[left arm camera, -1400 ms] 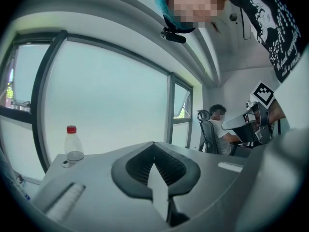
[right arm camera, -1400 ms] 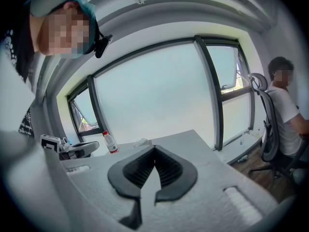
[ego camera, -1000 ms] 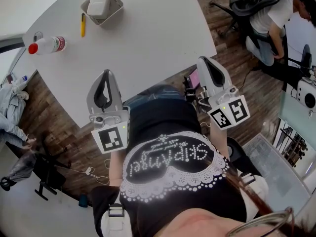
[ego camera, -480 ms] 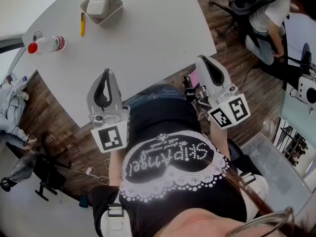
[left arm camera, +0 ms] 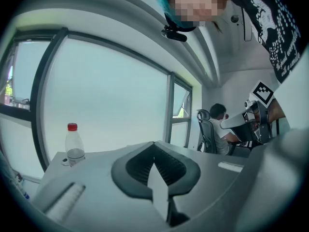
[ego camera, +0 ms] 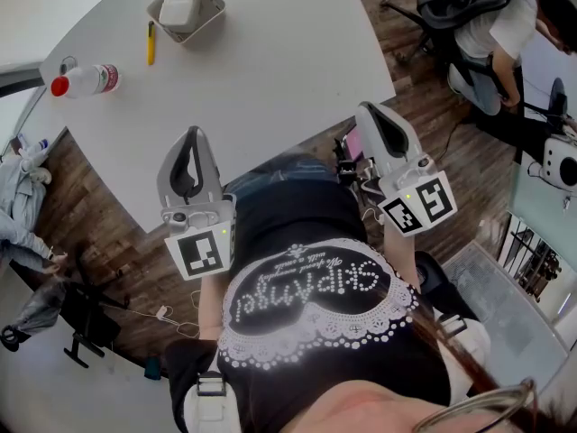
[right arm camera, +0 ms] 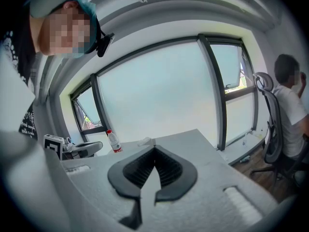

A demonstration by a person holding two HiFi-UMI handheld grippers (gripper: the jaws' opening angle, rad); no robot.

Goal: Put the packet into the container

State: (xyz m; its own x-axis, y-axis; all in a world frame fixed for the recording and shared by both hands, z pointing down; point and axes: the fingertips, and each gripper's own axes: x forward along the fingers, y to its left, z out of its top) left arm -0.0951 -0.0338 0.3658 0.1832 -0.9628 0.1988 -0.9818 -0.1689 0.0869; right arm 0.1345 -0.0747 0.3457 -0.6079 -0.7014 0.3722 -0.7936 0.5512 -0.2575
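Since the earlier frame neither tool has changed position or jaw setting; the only visible change is a slight shift of the seated person at the far right of the head view. At the left end of the white table a clear bottle with a red cap lies on its side. Near it, to the right, lies a yellow pen. Just beside the pen stands the container, an open grey tray, and the white packet lies inside it. The container sits on the far part of the table, well apart from both tools. The left tool is held over the near edge of the table; its jaws are fully closed, tips together, with nothing between them. Its marker cube is close to the person's black shirt. The right tool is held beyond the table's right edge, over the wooden floor; its jaws are also closed tip to tip and hold nothing. Its marker cube faces the camera.
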